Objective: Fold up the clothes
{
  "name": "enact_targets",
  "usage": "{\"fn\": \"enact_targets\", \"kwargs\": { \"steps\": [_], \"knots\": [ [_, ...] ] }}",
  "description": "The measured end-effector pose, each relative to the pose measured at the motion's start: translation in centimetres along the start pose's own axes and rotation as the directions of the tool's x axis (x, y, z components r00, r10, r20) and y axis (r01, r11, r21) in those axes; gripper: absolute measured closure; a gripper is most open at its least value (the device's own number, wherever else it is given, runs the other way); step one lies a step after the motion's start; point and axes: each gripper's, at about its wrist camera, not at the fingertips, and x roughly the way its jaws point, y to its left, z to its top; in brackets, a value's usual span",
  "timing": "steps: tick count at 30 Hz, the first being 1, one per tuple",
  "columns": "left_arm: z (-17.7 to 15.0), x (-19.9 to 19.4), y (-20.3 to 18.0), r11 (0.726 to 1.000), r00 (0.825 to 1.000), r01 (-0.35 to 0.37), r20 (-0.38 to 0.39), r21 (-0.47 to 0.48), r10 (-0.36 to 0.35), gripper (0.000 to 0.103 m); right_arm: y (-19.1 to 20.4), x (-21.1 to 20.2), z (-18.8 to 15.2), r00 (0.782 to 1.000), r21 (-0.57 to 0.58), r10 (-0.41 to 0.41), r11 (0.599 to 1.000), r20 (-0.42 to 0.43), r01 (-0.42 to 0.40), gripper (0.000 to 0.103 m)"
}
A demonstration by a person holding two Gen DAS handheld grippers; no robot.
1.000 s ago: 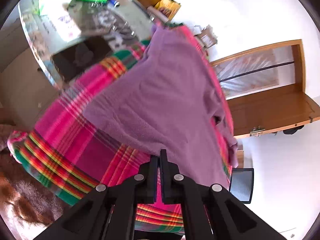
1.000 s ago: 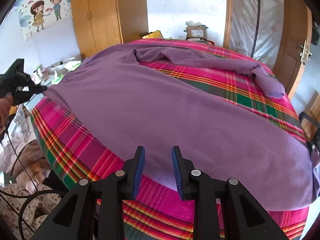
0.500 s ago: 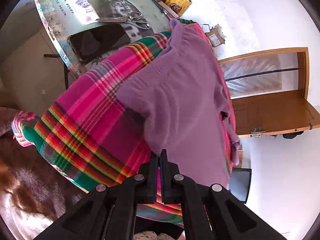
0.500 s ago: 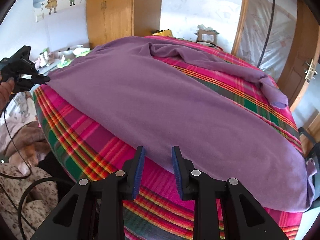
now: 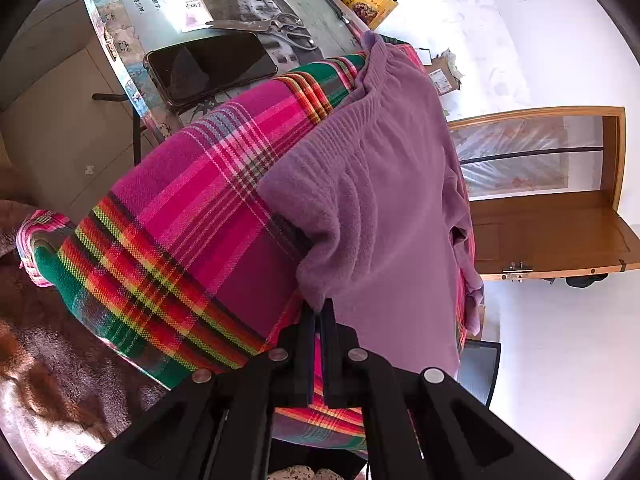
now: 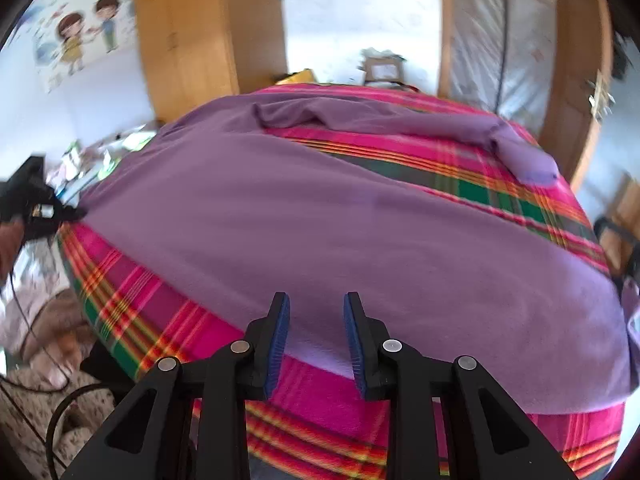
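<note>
A large purple fleece garment (image 6: 340, 216) is spread across a bed covered by a pink, green and red plaid blanket (image 6: 132, 312), which is taken as the landmark for all positions below.

Left gripper (image 5: 319, 308): black, two-fingered; its fingers are pressed together on a corner of the purple garment, at the blanket's left edge. In the right wrist view the same gripper (image 6: 76, 213) is seen at the blanket's far left side, with the fabric drawn to a point at its tip.

Right gripper (image 6: 314, 308): black, with blue-lined fingers (image 6: 280, 332) held apart and nothing between them; it is poised over the near edge of the blanket, just above the hem of the garment.

A long purple sleeve (image 6: 520, 152) is laid across the far right part of the blanket, its cuff near the right edge.

Beyond the blanket's left edge, a glass-topped table (image 5: 132, 28) is recorded, on which a black smartphone (image 5: 210, 66) and a pair of metal scissors (image 5: 280, 28) are laid. A wooden door (image 5: 552, 236) is seen past the blanket's far side. A brown fuzzy fabric (image 5: 48, 360) is noted below the blanket's left corner.
</note>
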Motion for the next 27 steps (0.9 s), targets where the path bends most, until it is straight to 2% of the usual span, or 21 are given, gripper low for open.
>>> {"fn": "enact_targets", "kwargs": {
  "steps": [2,5,10,14,17,20,27],
  "knots": [
    [0.0,0.0,-0.1,1.0,1.0,-0.003,0.0,0.002,0.003,0.101,-0.3,0.3,-0.4,0.998,-0.013,-0.05,0.999,-0.024,0.05,0.074],
    [0.1,0.1,-0.1,1.0,1.0,0.002,-0.001,-0.005,-0.002,0.101,-1.1,-0.1,-1.0,0.997,0.001,-0.078,0.997,-0.015,0.078,0.074],
    [0.0,0.0,-0.1,1.0,1.0,0.009,0.004,-0.008,-0.009,0.101,-4.1,-0.9,-1.5,0.986,0.143,-0.164,0.976,-0.015,0.165,0.074],
    [-0.2,0.0,0.2,1.0,1.0,0.021,0.007,-0.016,-0.021,0.101,-1.5,-1.3,-0.8,0.995,0.078,-0.099,0.992,0.032,0.096,0.074],
    [-0.2,-0.3,-0.1,1.0,1.0,0.025,0.014,-0.013,-0.025,0.101,1.8,-0.4,-0.7,0.999,-0.045,-0.04,0.998,0.032,0.042,0.074],
    [-0.2,-0.8,-0.6,0.999,0.999,0.038,0.027,-0.001,-0.038,0.101,5.1,0.4,-0.7,1.0,-0.169,0.018,0.986,0.024,-0.014,0.074],
    [-0.1,-1.6,-1.6,0.998,0.997,0.063,0.043,0.014,-0.064,0.101,9.2,2.2,0.4,0.997,-0.27,0.078,0.96,0.008,-0.072,0.073]
  ]
}}
